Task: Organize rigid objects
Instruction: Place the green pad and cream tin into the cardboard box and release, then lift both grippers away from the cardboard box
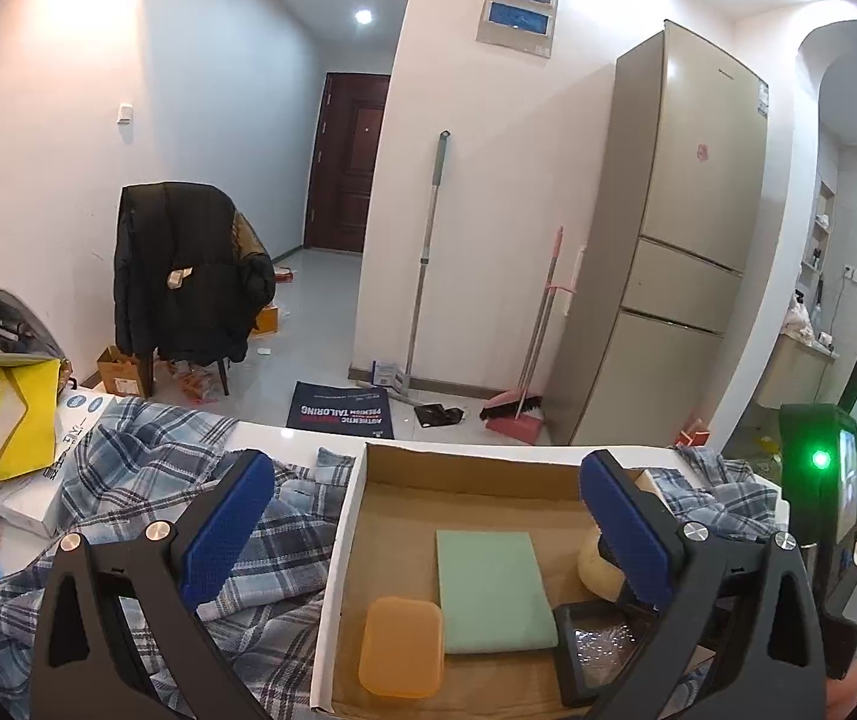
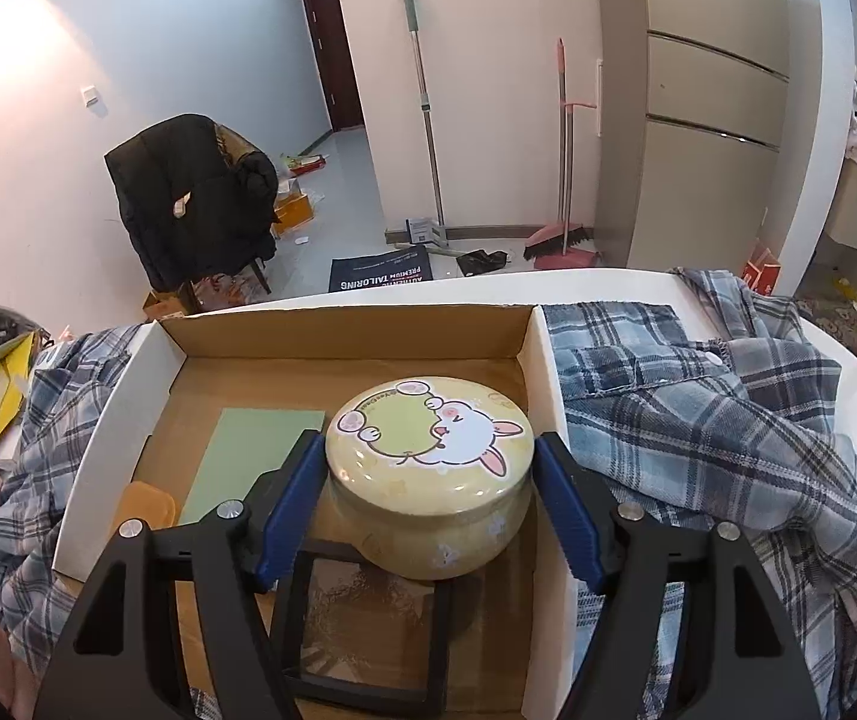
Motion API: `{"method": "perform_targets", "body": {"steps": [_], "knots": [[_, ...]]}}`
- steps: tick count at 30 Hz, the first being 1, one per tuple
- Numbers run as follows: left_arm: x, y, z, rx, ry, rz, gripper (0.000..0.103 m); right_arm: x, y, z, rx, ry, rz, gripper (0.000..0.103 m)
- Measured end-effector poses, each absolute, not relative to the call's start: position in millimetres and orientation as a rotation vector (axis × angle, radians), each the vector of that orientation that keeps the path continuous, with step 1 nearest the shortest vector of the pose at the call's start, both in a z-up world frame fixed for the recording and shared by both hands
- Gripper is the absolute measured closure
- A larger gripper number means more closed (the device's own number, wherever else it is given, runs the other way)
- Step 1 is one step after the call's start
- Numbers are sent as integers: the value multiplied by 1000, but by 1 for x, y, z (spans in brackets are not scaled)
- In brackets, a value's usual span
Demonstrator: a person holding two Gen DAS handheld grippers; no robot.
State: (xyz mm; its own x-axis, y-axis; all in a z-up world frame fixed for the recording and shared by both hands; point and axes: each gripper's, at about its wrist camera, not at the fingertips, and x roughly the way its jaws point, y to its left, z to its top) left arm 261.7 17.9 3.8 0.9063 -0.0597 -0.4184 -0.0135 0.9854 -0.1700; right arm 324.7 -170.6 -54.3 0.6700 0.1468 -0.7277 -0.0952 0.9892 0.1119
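My right gripper [image 2: 428, 516] straddles the round yellow tin [image 2: 431, 474] inside the cardboard box [image 2: 344, 333]; its pads look barely clear of the tin's sides, so I judge it released. The tin sits partly on a black frame [image 2: 368, 618], beside a green pad [image 2: 254, 456] and an orange case [image 1: 402, 646]. My left gripper [image 1: 428, 516] hangs wide open, empty. Best practice: lift straight up so neither finger [image 2: 566, 516] nudges the tin.

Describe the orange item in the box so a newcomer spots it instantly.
Find the open cardboard box on the plaid cloth. In its near left corner, beside the flat green pad, lies the orange case: small, translucent, round-cornered, the only orange thing there.
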Motion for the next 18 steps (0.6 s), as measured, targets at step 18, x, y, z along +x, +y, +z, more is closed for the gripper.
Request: {"method": "perform_targets", "body": {"steps": [18], "knots": [[134, -4, 104, 9, 237, -131, 0, 172, -205, 65, 21, 544, 216, 18]]}}
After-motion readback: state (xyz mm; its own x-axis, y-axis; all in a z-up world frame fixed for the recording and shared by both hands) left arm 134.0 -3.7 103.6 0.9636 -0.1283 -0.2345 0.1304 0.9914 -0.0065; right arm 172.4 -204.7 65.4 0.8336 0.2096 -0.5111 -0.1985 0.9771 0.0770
